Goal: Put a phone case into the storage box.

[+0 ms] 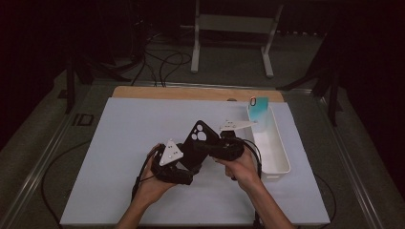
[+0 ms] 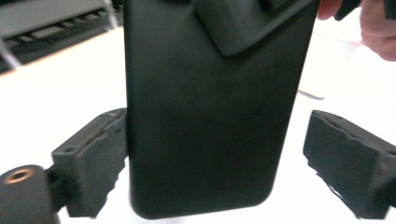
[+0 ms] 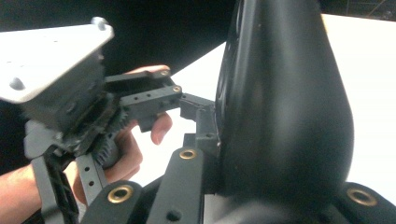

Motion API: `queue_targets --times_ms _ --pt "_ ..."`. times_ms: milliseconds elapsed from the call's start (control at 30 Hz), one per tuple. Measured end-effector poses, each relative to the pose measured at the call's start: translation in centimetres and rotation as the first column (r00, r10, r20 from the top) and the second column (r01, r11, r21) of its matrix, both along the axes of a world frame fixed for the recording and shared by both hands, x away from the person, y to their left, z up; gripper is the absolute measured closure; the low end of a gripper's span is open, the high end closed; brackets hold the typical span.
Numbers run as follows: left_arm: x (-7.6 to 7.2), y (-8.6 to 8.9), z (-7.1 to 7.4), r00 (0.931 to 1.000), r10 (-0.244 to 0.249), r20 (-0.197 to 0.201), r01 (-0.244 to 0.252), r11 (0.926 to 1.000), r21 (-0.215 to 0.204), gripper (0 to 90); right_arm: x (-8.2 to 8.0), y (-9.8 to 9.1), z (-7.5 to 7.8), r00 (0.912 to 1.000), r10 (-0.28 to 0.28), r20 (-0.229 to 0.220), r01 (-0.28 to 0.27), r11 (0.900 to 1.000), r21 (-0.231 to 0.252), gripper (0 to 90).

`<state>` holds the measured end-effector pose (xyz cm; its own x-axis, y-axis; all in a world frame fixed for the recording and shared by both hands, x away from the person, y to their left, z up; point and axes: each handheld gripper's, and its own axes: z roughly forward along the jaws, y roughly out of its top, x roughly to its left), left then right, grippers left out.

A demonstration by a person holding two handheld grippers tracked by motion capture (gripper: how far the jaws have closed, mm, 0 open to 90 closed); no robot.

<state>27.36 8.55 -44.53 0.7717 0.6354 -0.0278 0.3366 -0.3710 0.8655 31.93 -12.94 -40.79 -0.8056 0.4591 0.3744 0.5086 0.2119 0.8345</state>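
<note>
We've got the phone case [image 1: 197, 139] pinched in our right gripper [image 1: 210, 149]; our left gripper [image 2: 205, 154] sits wide open around its bottom end, long axis pointing away.

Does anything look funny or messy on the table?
Mostly tidy. The black phone case isn't lying on the white mat; it is held up at a slant between the two grippers. The right gripper pinches it, while the left gripper stands open around it. The white bin sits straight.
</note>
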Motion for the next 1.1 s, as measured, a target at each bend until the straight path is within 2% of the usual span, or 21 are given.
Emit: queue_targets --times_ms 33,100,233,267,300,400,433,500,600,667,700,767,867,933,967,1000,1033,1067,1100 --pt "0.0 0.0 0.0 1.0 0.0 0.0 0.0 1.0 0.0 3.1 0.0 0.0 0.0 1.0 0.0 0.0 0.0 1.0 0.0 85.9" --pt "0.2 0.0 -0.2 0.9992 -0.022 -0.034 0.022 0.9998 -0.001 1.4 -0.1 -0.2 0.2 0.9996 0.025 0.014 -0.025 0.9997 -0.003 85.9" --pt "0.4 0.1 -0.4 0.9962 -0.047 -0.073 0.045 0.9984 -0.035 0.6 -0.5 -0.2 0.2 0.9969 0.069 0.038 -0.068 0.9976 -0.012 85.9" --pt "0.6 0.2 -0.4 0.994 -0.063 -0.089 0.058 0.997 -0.05 0.7 -0.7 -0.2 0.3 0.9963 0.077 0.039 -0.076 0.997 -0.011 85.9" --pt "0.7 0.4 -0.5 0.9881 -0.1 -0.117 0.089 0.9917 -0.092 0.9 -0.7 -0.2 0.3 0.995 0.09 0.043 -0.09 0.9958 -0.016 85.9" --pt "0.9 0.7 -0.6 0.9793 -0.137 -0.149 0.118 0.9847 -0.128 4.3 -1.0 0.0 0.3 0.9905 0.127 0.053 -0.126 0.9918 -0.023 85.9" --pt "0.9 0.7 -0.6 0.9793 -0.137 -0.149 0.118 0.9847 -0.128 5.6 -1.0 0.0 0.3 0.989 0.137 0.056 -0.136 0.9905 -0.024 85.8" --pt "0.9 0.8 -0.6 0.9721 -0.168 -0.163 0.145 0.979 -0.143 8.8 -1.0 0.1 0.3 0.9877 0.145 0.058 -0.144 0.9892 -0.03 85.7" --pt "0.9 0.8 -0.7 0.9696 -0.177 -0.169 0.153 0.9777 -0.143 12.0 -0.9 0.2 0.3 0.9864 0.155 0.056 -0.153 0.9877 -0.033 85.7" --pt "0.9 0.8 -0.8 0.9636 -0.197 -0.18 0.172 0.9739 -0.148 15.2 -1.0 0.4 0.2 0.9836 0.173 0.051 -0.171 0.9844 -0.04 85.7" --pt "0.9 0.8 -0.8 0.9636 -0.197 -0.18 0.172 0.9739 -0.148 15.8 -1.0 0.4 0.2 0.9808 0.187 0.055 -0.185 0.9817 -0.046 85.6" --pt "0.9 0.8 -0.9 0.9574 -0.22 -0.187 0.193 0.9693 -0.152 19.7 -1.1 0.5 0.2 0.9799 0.189 0.062 -0.186 0.9811 -0.053 85.6" --pt "0.9 0.8 -0.9 0.9541 -0.229 -0.193 0.201 0.9674 -0.154 25.1 -1.0 0.5 0.3 0.9778 0.199 0.065 -0.195 0.9789 -0.06 85.5" --pt "1.0 1.0 -1.0 0.9513 -0.237 -0.197 0.208 0.9654 -0.157 31.9 -0.9 0.4 0.3 0.9779 0.199 0.066 -0.195 0.9789 -0.063 85.4" --pt "1.1 1.2 -1.0 0.9469 -0.25 -0.202 0.22 0.9622 -0.16 36.9 -0.8 0.2 0.4 0.9777 0.197 0.071 -0.193 0.9789 -0.068 85.1" --pt "1.1 1.2 -1.0 0.9469 -0.25 -0.202 0.22 0.9622 -0.16 40.9 -0.8 0.1 0.4 0.9785 0.193 0.071 -0.189 0.9798 -0.065 84.6" --pt "1.1 1.3 -1.0 0.9421 -0.265 -0.206 0.233 0.958 -0.168 44.8 -0.7 -0.1 0.5 0.979 0.191 0.071 -0.188 0.9805 -0.058 84.0" --pt "1.1 1.4 -1.1 0.9341 -0.289 -0.21 0.253 0.9505 -0.18 48.4 -0.6 -0.2 0.6 0.98 0.186 0.07 -0.183 0.9816 -0.056 82.6" --pt "1.1 1.3 -1.1 0.9317 -0.297 -0.209 0.262 0.9483 -0.179 50.5 -0.5 -0.3 0.6 0.98 0.185 0.073 -0.182 0.9822 -0.048 81.4"
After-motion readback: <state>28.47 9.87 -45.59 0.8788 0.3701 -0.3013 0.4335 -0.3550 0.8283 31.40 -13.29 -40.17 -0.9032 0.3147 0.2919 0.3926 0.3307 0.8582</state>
